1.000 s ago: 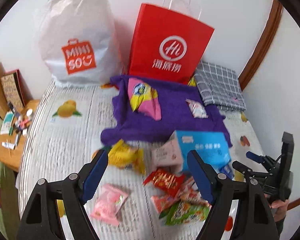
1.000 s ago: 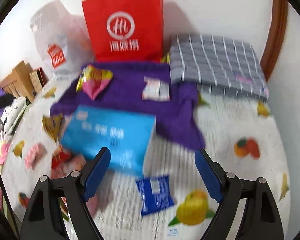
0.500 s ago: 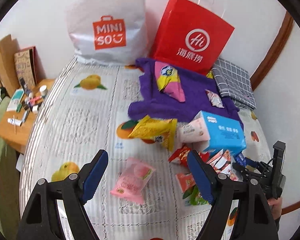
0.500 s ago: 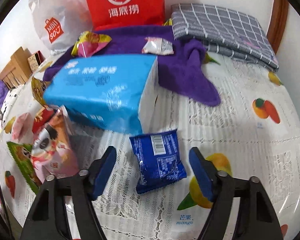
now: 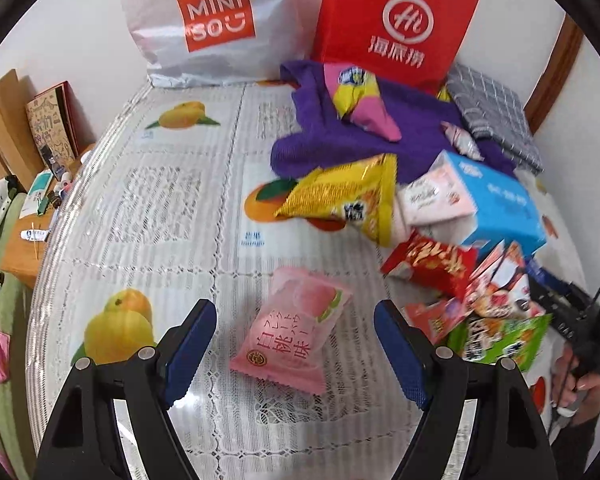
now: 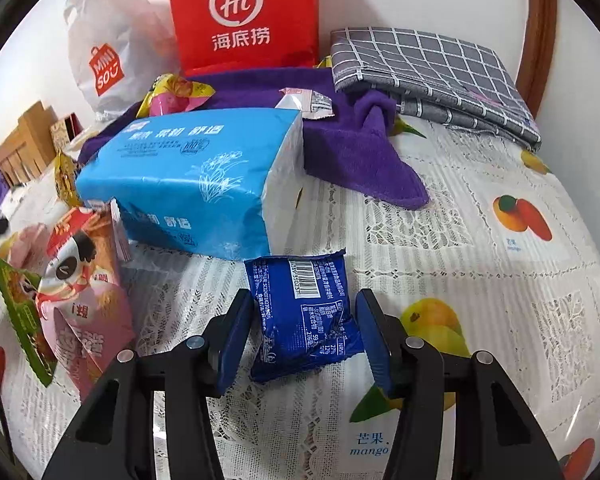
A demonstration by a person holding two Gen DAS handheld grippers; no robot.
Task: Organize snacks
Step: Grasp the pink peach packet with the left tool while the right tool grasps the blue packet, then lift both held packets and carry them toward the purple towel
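Observation:
My right gripper (image 6: 304,336) is open, its jaws on either side of a dark blue snack packet (image 6: 304,316) lying flat on the tablecloth, close to its edges. My left gripper (image 5: 294,354) is open wide, just above and around a pink peach-flavour packet (image 5: 292,328). A yellow packet (image 5: 344,196), a red packet (image 5: 432,264), a pink panda packet (image 6: 80,300) and a green packet (image 5: 500,336) lie in a heap beside a blue tissue pack (image 6: 192,176). A pink-yellow bag (image 5: 360,100) and a small white packet (image 6: 306,102) rest on a purple towel (image 5: 360,140).
A red paper bag (image 5: 396,24) and a white MINISO bag (image 5: 212,24) stand against the back wall. A folded grey checked cloth (image 6: 432,76) lies at the back right. A lace fruit-print tablecloth (image 5: 160,200) covers the table. A wooden side table (image 5: 28,236) with clutter stands left.
My left gripper has moved left and down over the pink peach packet. My right gripper has moved forward around the blue packet and its jaws have narrowed.

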